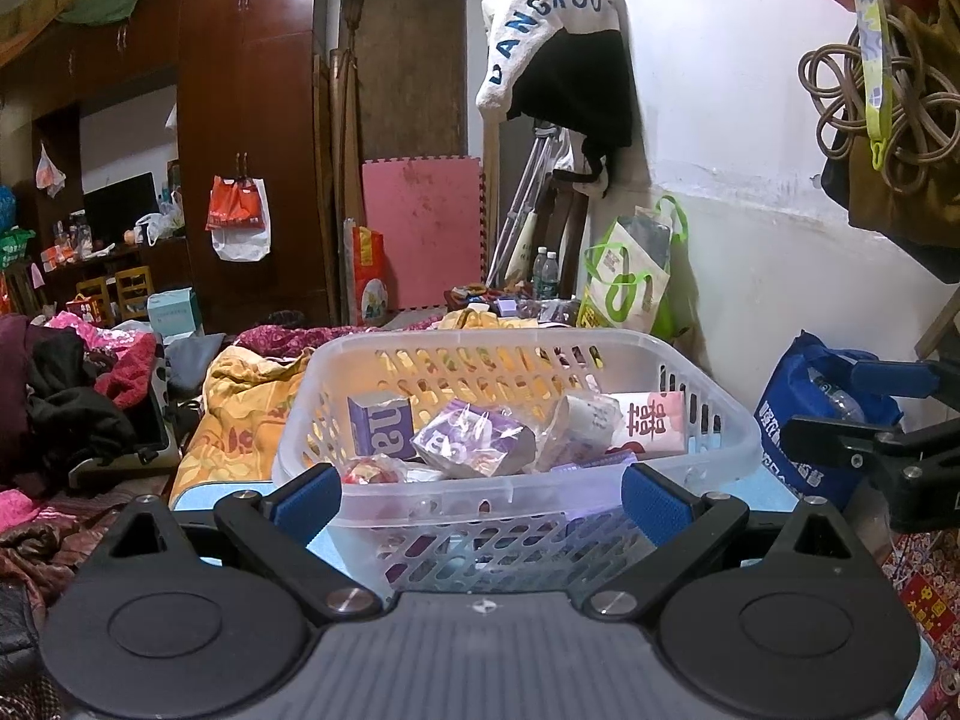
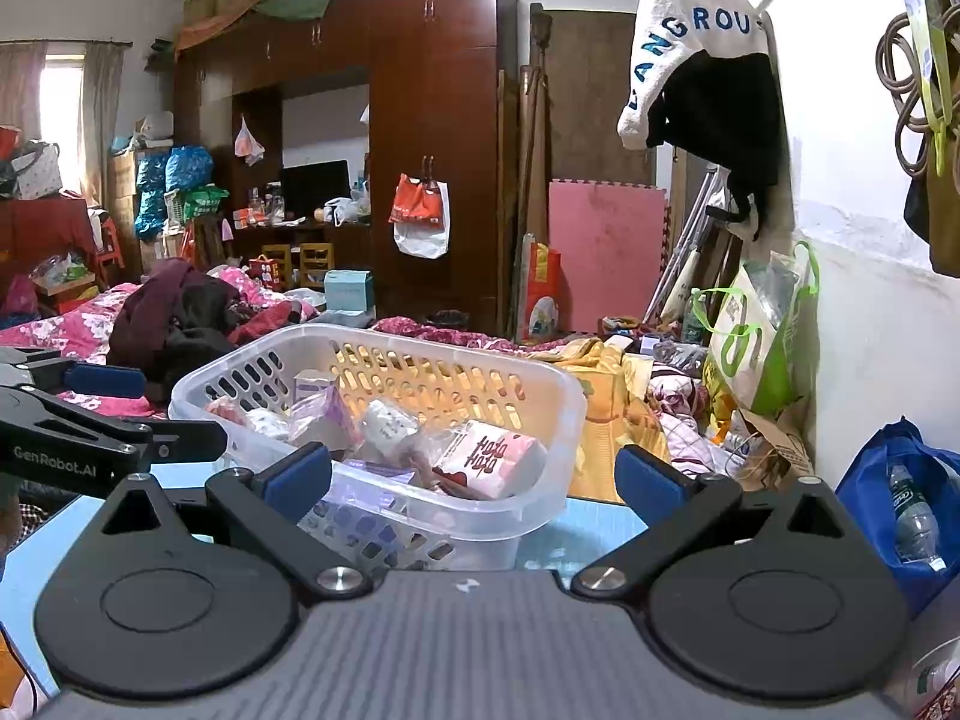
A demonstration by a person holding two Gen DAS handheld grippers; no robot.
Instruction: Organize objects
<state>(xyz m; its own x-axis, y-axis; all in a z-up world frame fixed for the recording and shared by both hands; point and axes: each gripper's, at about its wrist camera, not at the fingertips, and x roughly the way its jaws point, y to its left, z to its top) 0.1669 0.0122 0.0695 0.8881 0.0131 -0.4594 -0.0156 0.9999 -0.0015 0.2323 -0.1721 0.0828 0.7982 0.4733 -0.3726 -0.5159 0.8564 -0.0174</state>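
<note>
Basically: brown glossy wooden wardrobe (image 2: 432,138) dominates the back wall, a pink foam mat (image 1: 420,228) with a jigsaw edge leans beside it. On the wall hangs a white fleecy garment (image 2: 690,30) lettered "ANGROU" in blue, rest of the word cut off. Task item: translucent plastic basket (image 1: 510,483), rectangular, rounded corners, slotted walls, sitting on a light blue tabletop (image 2: 576,534) right in front of both tools. Inside: a purple carton (image 1: 379,423), a crinkly clear-wrapped purple pack (image 1: 474,441), a pink-and-white box (image 2: 489,459) with red double-happiness characters. Left gripper (image 1: 480,495) is spread wide, blue ribbed pads either side of the basket's near wall, nothing held. Right gripper (image 2: 474,477) likewise spread and empty, near the basket's right corner. "GenRobot.AI" printed on the left tool's black body in the right view.
</note>
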